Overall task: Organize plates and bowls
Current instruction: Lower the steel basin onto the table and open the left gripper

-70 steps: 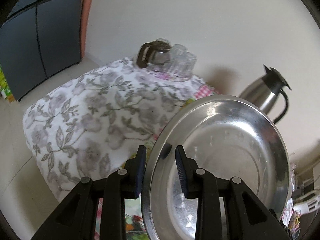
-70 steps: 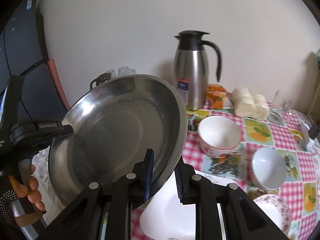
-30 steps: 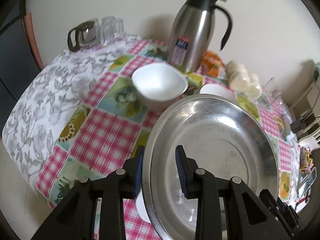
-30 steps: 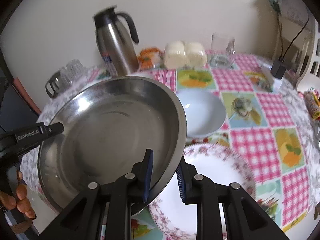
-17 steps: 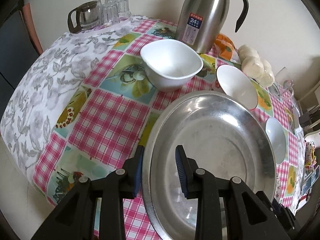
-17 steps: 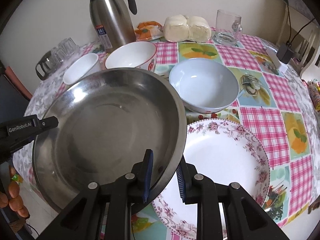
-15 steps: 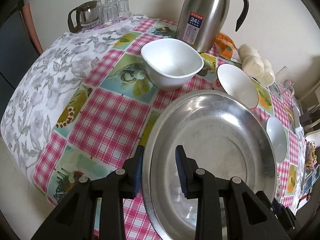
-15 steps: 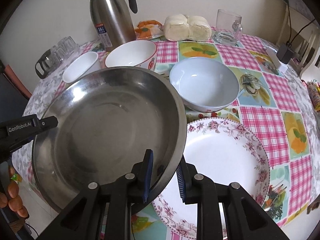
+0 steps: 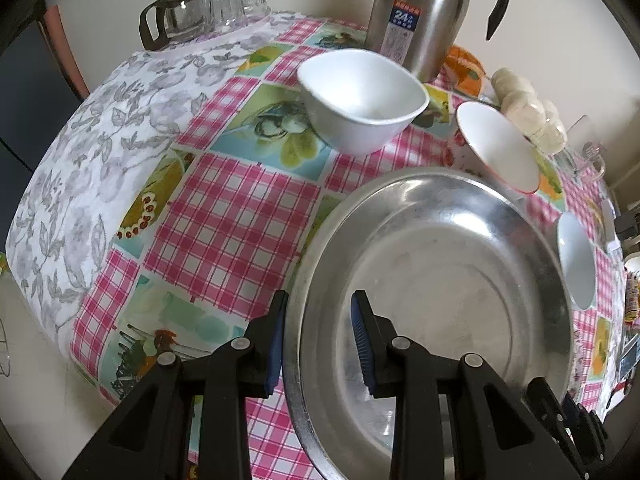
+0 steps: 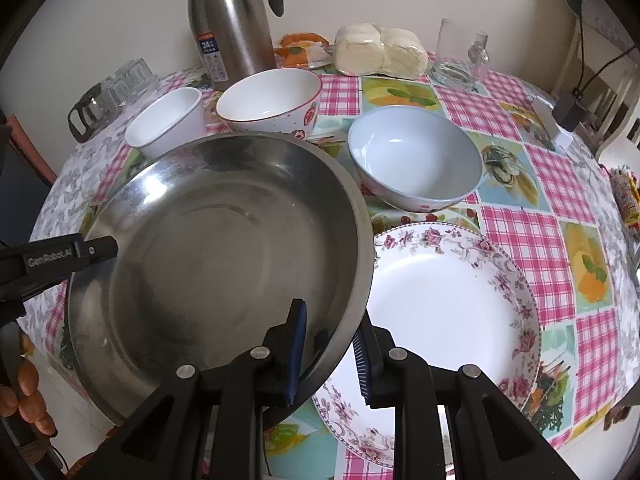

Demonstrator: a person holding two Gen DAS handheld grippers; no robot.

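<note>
Surface [image 10: 520,128] carries everything. Steel pan [image 10: 224,248] spans between both grips: left hand-held gripper [image 9: 318,340] pinches its left rim, right hand-held gripper [image 10: 330,354] pinches its right rim. Floral plate [image 10: 448,304] just right of right hand-held gripper. Blue bowl [image 10: 416,156] ahead of it.

steel pan [image 10: 224,248]: you've got it over worktop [image 10: 532,184] near edge, L of floral plate [image 10: 448,312], rim overlapping it.
bowls: square bowl [image 10: 168,124], dotted bowl [image 10: 272,100], plain bowl [image 10: 416,156] in a row behind pan, L to R.
flask [image 10: 228,20]: behind dotted bowl.
buns [image 10: 380,50], mug [image 10: 460,54]: back, R of flask.
</note>
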